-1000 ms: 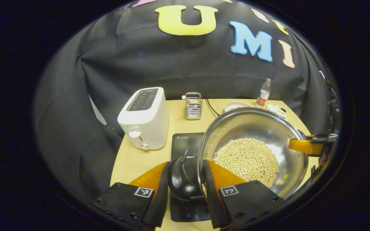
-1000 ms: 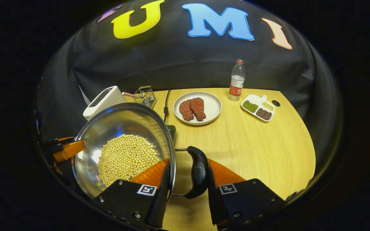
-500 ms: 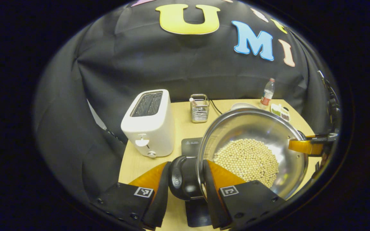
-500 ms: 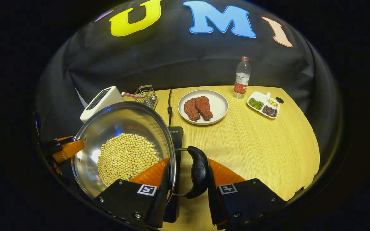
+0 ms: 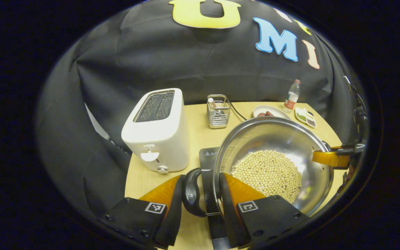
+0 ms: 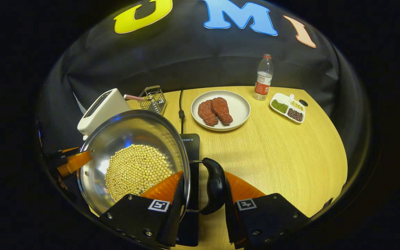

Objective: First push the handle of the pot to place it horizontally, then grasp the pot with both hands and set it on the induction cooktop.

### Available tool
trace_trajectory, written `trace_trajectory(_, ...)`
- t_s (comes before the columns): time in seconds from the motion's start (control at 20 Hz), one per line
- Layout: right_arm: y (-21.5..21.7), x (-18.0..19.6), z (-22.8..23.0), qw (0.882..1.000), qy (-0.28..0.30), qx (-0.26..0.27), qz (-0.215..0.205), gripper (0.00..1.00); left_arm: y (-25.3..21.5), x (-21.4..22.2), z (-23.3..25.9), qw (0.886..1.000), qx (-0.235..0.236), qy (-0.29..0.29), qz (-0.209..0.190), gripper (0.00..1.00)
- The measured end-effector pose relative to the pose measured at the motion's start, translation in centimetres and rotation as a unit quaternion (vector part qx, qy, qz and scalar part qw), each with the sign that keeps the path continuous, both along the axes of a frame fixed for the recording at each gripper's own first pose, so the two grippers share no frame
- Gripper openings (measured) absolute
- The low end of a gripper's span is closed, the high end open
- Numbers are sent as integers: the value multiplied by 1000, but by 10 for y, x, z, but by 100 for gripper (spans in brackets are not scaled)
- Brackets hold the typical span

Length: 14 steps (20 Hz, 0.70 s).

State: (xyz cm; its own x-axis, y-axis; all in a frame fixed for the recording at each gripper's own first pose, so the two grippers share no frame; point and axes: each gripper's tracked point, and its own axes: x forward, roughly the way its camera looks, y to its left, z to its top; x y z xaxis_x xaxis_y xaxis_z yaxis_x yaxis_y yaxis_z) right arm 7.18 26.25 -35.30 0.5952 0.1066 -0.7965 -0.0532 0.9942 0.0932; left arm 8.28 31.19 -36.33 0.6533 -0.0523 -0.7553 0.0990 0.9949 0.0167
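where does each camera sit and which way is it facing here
Left gripper view: rides the left gripper, looking forward past the toaster; its own fingers straddle the pot handle and rim.
Right gripper view: rides the right gripper, looking over the table to the plate; its fingers straddle the opposite handle.
Both share the pot, cooktop, toaster and bottle.

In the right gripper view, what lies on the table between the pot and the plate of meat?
The black induction cooktop and a black cable lie between the pot and the plate.
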Motion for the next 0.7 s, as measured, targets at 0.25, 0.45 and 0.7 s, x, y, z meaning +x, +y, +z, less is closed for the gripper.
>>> trace_trajectory(0.25, 2, 1, -10, 1000, 5, -2, -12, 55, 3, 6, -16, 1000, -5, 11, -6, 58)
trace_trajectory(0.45, 4, 2, -19, 1000, 6, 0, -16, 55, 5, 9, -23, 1000, -4, 13, -12, 58)
trace_trajectory(0.7, 3, 3, -22, 1000, -13, 8, -16, 55, 8, 11, -27, 1000, 2, -5, -18, 60)
